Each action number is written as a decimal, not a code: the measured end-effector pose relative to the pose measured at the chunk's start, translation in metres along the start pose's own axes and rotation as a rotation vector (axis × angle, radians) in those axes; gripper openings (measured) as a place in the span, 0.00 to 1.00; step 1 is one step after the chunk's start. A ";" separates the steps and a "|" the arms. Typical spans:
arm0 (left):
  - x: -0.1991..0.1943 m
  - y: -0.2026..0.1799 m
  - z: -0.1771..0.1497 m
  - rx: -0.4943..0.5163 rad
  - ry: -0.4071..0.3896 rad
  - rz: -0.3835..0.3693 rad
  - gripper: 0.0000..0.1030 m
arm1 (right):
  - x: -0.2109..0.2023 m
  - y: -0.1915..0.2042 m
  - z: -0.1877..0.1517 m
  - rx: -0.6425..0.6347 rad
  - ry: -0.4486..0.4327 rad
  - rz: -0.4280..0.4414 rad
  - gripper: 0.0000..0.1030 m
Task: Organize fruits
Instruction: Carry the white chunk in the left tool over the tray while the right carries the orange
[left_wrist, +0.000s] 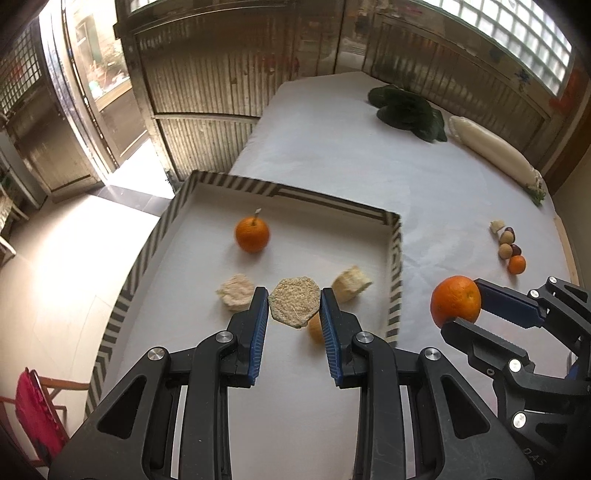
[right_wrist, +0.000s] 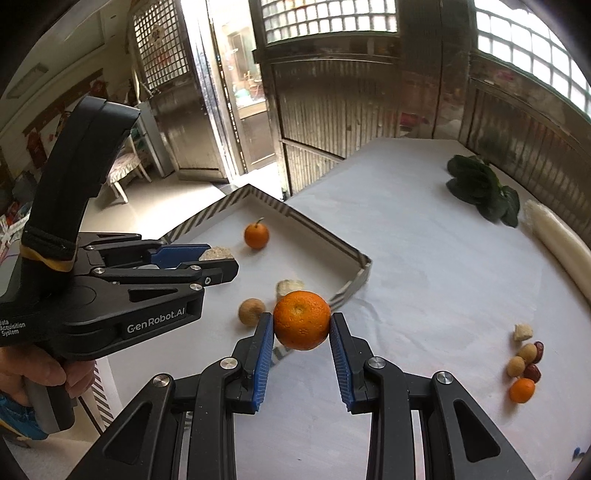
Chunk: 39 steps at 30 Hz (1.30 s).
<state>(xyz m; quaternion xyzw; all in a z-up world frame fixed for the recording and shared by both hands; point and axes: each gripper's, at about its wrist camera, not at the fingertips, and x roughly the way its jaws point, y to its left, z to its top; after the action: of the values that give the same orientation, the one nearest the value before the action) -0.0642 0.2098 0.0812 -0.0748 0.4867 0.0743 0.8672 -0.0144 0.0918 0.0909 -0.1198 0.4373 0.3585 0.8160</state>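
With the right tongs (right_wrist: 301, 325) clamped on an orange (right_wrist: 301, 325) at frame centre, above the striped tray's (right_wrist: 332, 242) near corner, and the left tongs (left_wrist: 294, 303) clamped on a pale slice (left_wrist: 294, 302), I feared the round orange would roll against fruit already there if released high.
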 end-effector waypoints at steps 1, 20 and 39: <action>0.001 0.004 -0.001 -0.007 0.003 0.003 0.26 | 0.002 0.002 0.001 -0.003 0.003 0.007 0.29; 0.024 0.052 -0.023 -0.077 0.086 0.045 0.26 | 0.051 0.055 -0.006 -0.058 0.120 0.172 0.29; 0.051 0.053 -0.013 -0.069 0.105 0.028 0.26 | 0.086 0.045 -0.003 0.004 0.156 0.123 0.29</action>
<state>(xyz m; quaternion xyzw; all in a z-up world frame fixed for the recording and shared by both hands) -0.0595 0.2616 0.0273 -0.1018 0.5297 0.0991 0.8362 -0.0161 0.1639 0.0260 -0.1184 0.5068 0.3965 0.7563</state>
